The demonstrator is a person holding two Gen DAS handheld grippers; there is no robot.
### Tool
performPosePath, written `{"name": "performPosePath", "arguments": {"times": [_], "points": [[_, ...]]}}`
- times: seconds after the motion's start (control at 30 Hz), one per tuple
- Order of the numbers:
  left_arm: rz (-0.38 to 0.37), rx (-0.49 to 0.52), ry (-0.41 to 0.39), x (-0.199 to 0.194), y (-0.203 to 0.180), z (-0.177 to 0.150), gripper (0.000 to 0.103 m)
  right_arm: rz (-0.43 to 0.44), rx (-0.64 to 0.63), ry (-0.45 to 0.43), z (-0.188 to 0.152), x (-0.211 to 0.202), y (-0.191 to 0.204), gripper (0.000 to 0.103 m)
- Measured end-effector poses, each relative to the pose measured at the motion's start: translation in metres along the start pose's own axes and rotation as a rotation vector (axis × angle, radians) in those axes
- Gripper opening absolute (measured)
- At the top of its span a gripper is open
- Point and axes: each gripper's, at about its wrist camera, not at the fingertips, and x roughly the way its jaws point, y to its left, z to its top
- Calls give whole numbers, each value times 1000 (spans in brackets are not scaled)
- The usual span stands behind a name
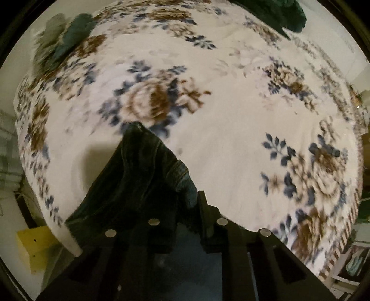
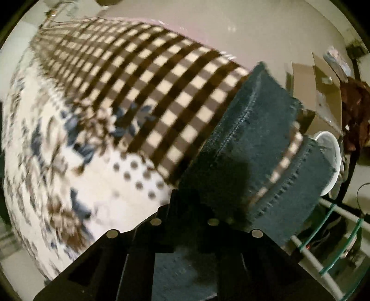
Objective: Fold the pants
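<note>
The dark denim pants [image 1: 138, 176] hang from my left gripper [image 1: 185, 208], which is shut on a bunched, stitched edge of them above the floral bedspread [image 1: 231, 115]. In the right wrist view my right gripper [image 2: 192, 208] is shut on another part of the pants [image 2: 254, 129]; two hemmed denim ends spread out ahead of its fingers, over the bed's edge. The view is motion-blurred in both cameras.
A green garment [image 1: 289, 14] lies at the bed's far right, another greenish cloth [image 1: 67, 41] at the far left. A brown checked border [image 2: 150, 81] edges the bedspread. Beyond the bed edge stand a white bucket [image 2: 333, 148], cardboard boxes [image 2: 323, 88] and a white rack [image 2: 323, 243].
</note>
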Motion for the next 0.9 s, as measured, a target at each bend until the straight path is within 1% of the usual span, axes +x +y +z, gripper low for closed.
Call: {"name": "performPosePath", "arguments": {"times": [0.07, 0.17, 0.2, 0.23, 0.27, 0.3, 0.37, 0.4, 0.47, 0.57, 0.63, 0.67, 0.7, 0.73, 0.77, 0.8, 0.83, 0.87, 0.9], "points": [[-26, -33, 2, -9, 22, -12, 11, 25, -28, -18, -25, -19, -17, 8], [-41, -57, 11, -21, 50, -50, 11, 61, -40, -36, -58, -37, -59, 8], [-35, -60, 18, -20, 62, -62, 11, 67, -40, -39, -67, -39, -72, 8], [-24, -67, 33, -16, 75, -74, 11, 65, -41, -40, -65, -40, -88, 8], [-14, -77, 46, -13, 86, -84, 11, 60, -43, -39, -71, -39, -102, 8], [1, -86, 62, -6, 98, -94, 11, 53, -43, -35, -79, -35, -115, 8], [40, -98, 88, 10, 120, -111, 11, 38, -40, -15, -84, -24, -138, 8], [65, -99, 102, 23, 133, -120, 11, 27, -40, -4, -90, -15, -149, 8], [95, -91, 125, 44, 148, -130, 11, -1, -36, 9, -94, 2, -161, 8], [93, -111, 154, 65, 164, -140, 11, -37, -55, 22, -101, 26, -175, 8], [74, -127, 167, 68, 170, -141, 12, -56, -51, 58, -103, 40, -180, 8], [57, -134, 164, 65, 171, -141, 12, -40, -26, 68, -104, 41, -185, 12], [37, -141, 157, 61, 171, -140, 12, -32, -20, 69, -103, 40, -184, 13], [11, -147, 150, 57, 171, -138, 12, -26, -24, 66, -104, 36, -183, 23], [-11, -151, 143, 54, 170, -135, 13, -5, -26, 60, -104, 31, -181, 38], [-42, -158, 133, 51, 168, -129, 13, 43, -16, 49, -106, 25, -179, 44], [-62, -161, 129, 51, 167, -125, 15, 70, -4, 43, -109, 24, -176, 57], [-81, -161, 129, 52, 165, -121, 16, 115, 18, 39, -113, 19, -174, 64], [-94, -162, 138, 55, 163, -116, 16, 161, 32, 49, -117, 17, -169, 64]]}}
